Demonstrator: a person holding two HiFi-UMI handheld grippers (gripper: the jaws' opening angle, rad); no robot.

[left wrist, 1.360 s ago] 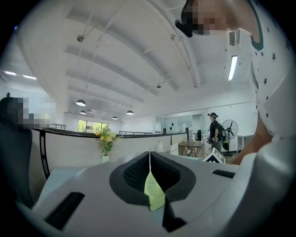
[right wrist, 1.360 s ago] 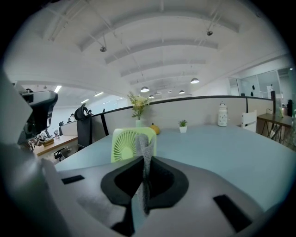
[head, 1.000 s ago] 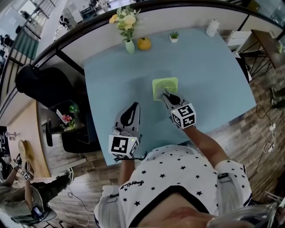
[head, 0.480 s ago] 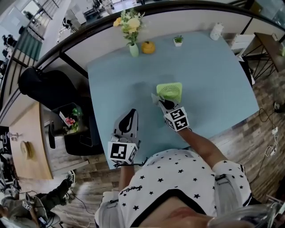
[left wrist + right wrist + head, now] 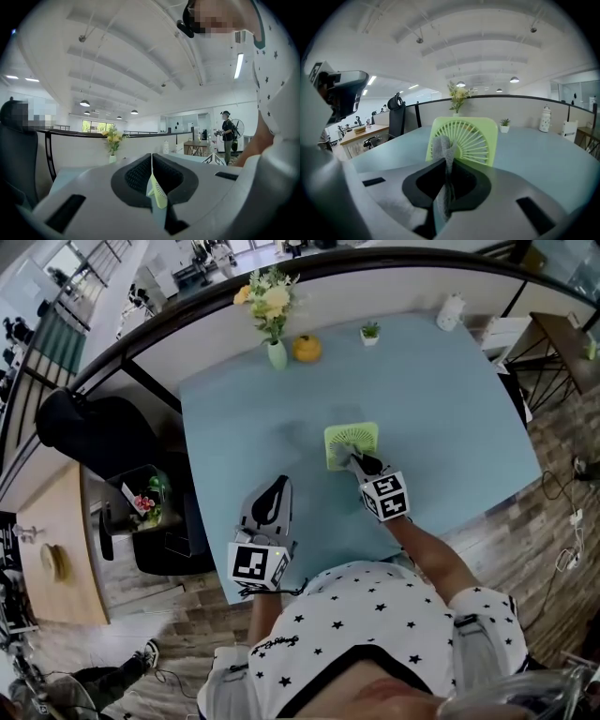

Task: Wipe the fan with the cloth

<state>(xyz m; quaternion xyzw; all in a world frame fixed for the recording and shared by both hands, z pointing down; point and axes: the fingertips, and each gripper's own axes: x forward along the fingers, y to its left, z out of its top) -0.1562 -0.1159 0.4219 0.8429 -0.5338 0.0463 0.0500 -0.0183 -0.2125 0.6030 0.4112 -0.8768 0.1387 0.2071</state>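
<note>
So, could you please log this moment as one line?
right gripper shut on cloth | cloth at fan | left gripper shut, empty

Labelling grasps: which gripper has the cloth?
The right gripper, shut on the grey cloth at the green fan. The left gripper, away from the fan, shows no cloth.

Bright, even light falls from ceiling lamps [image 5: 85, 102] and far windows [image 5: 93, 125]; shadows on the table [image 5: 450, 409] are faint. Gripper views bulge, black at the corners. The near cloth [image 5: 441, 150] blurs; the fan [image 5: 473, 136] is sharp.
</note>
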